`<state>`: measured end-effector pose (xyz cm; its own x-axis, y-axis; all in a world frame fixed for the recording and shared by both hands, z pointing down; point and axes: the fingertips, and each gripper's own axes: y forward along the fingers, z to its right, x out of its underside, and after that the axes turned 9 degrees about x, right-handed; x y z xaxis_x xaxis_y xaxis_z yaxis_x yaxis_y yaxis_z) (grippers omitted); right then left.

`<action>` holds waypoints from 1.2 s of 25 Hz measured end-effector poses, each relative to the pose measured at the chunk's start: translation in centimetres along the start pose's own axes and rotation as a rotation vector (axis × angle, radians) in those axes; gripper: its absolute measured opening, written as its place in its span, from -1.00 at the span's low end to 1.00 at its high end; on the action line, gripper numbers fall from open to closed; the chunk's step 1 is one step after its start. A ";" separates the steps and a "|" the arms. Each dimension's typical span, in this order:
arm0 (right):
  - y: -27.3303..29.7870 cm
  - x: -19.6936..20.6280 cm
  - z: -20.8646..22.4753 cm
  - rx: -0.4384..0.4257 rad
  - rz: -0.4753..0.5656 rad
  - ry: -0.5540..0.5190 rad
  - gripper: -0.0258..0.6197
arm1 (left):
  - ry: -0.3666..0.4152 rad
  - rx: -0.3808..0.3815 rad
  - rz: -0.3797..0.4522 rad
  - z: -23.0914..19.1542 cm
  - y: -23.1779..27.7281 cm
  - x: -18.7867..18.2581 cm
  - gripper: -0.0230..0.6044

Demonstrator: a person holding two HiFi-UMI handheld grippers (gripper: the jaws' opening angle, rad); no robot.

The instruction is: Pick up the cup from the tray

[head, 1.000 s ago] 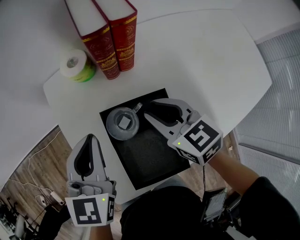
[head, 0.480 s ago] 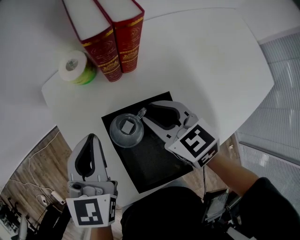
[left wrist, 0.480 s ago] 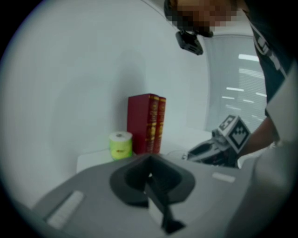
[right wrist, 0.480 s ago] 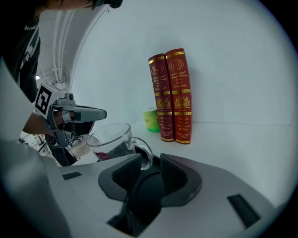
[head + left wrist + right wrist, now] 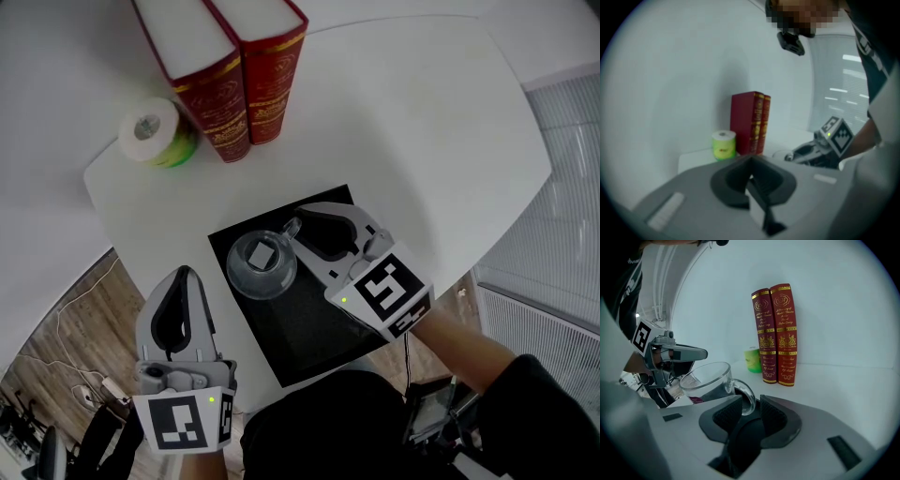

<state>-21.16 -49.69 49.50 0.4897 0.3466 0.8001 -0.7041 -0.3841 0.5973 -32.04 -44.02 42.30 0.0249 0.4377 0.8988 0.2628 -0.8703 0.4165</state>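
Head view showed the glass cup [image 5: 261,264] standing upright in the far-left corner of the black tray [image 5: 309,328] on the white table [image 5: 422,122]. The right gripper [image 5: 298,228] met it from the right. Its fingers had just been opening and stood apart, with the cup's handle [image 5: 748,397] between them, unpinched. The left gripper [image 5: 181,277] hovered by the table's near edge, fingers together and empty. Two red books [image 5: 234,66] and a green roll [image 5: 155,131] stood well beyond the tray.

The grey right hand-held gripper [image 5: 294,226] bears a black-and-white marker cube [image 5: 382,291].
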 end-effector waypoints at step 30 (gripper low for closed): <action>1.2 -0.1 0.2 0.004 -0.006 -0.018 -0.77 | -0.013 0.010 -0.016 -0.5 0.9 0.2 -0.92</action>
<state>-21.94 -50.30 50.14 0.5027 0.3333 0.7976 -0.6993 -0.3856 0.6019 -32.30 -44.78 42.93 0.0334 0.4542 0.8903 0.2730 -0.8611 0.4290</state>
